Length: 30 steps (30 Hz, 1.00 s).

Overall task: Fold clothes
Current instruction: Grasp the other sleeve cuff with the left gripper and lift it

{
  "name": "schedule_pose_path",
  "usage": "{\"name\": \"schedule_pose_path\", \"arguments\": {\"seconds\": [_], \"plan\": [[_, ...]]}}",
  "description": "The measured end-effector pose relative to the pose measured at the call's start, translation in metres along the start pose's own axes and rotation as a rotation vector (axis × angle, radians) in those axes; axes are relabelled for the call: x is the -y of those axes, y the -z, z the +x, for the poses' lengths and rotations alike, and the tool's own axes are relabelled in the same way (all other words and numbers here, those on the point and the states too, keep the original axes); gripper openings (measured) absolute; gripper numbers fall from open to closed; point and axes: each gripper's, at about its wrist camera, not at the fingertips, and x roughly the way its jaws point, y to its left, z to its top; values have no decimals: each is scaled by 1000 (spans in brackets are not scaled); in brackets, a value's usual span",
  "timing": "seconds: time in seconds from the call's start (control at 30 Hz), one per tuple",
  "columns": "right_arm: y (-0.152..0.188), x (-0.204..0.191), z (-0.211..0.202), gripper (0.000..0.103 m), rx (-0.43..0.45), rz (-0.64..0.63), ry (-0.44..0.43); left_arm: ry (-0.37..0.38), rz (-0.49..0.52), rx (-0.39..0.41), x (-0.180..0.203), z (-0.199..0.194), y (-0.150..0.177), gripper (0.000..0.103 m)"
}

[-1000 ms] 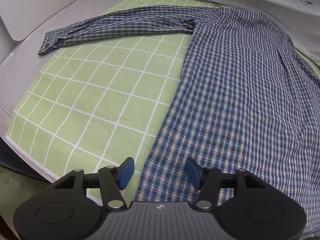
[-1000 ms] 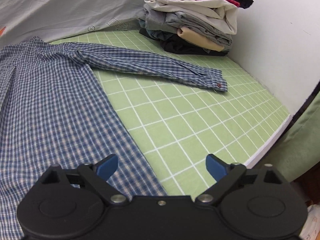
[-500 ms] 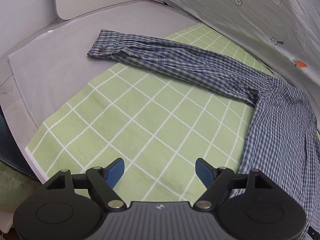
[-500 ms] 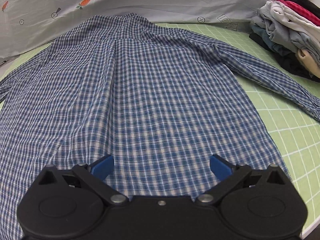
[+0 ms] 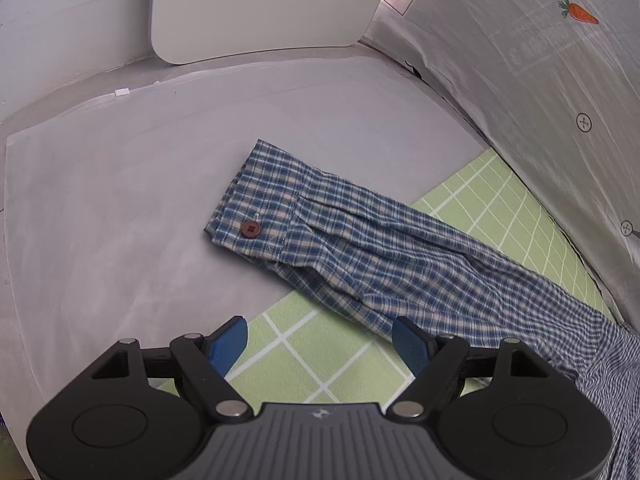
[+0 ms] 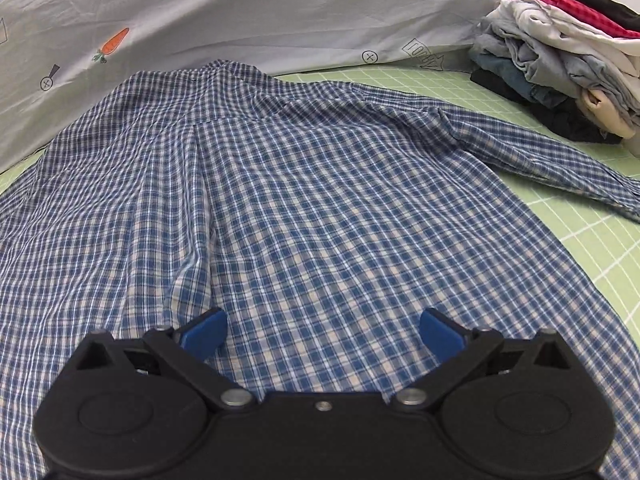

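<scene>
Left gripper (image 5: 320, 344): jaws spread wide, nothing between the blue pads (image 5: 226, 344), hanging over the green grid mat (image 5: 304, 360) just short of the near edge of the sleeve (image 5: 360, 256). That sleeve runs diagonally away from the shirt body at lower right, its cuff (image 5: 260, 208) lying flat off the mat on the grey sheet (image 5: 120, 208), dark red button (image 5: 250, 228) face up. Behind it, a white rounded panel (image 5: 264, 4) leans at the wall; a pale printed cloth with a carrot motif (image 5: 578, 11) rises along the right side. Right gripper (image 6: 322, 334): jaws also wide apart, empty, fingers (image 6: 202, 334) low over the back of the blue plaid shirt (image 6: 304, 208); cannot tell whether the tips touch the fabric. Shirt is spread flat, back side up, collar end (image 6: 224, 70) at the far side against the pale cloth, other sleeve (image 6: 540, 156) stretched out to the right over the mat. Stack of folded clothes (image 6: 560, 60) sits at far right on the mat, just past that sleeve, apart from the shirt.
</scene>
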Motion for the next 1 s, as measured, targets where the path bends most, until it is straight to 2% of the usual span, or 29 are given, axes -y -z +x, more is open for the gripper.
{"name": "schedule_pose_path", "arguments": {"seconds": [0.07,0.27,0.4,0.43,0.47,0.5,0.53,0.63,0.8,0.9,0.93,1.0], "plan": [[-1,-2,3,103,23,9,8,-27,-13,7,0,11,-11,80],[3,-7,5,103,84,31,36,-106,34,60,8,29,-26,84],[9,-9,4,103,123,39,49,-140,72,94,15,32,-24,79],[8,-9,5,103,124,39,48,-151,88,103,17,32,-23,67],[7,-8,5,103,124,39,47,-137,97,105,18,32,-22,52],[7,-8,6,103,124,38,47,-121,106,107,19,32,-22,44],[7,-8,6,103,125,38,46,-105,114,108,20,31,-21,26],[7,-8,6,103,125,38,45,8,67,103,22,28,-18,14],[7,-8,7,103,126,39,45,221,147,113,67,6,-4,13],[7,-8,7,103,126,40,45,401,242,56,107,-7,11,14],[7,-7,7,103,126,40,44,463,293,9,126,-10,22,17],[7,-7,7,103,126,40,43,528,395,-86,159,-10,42,27]]}}
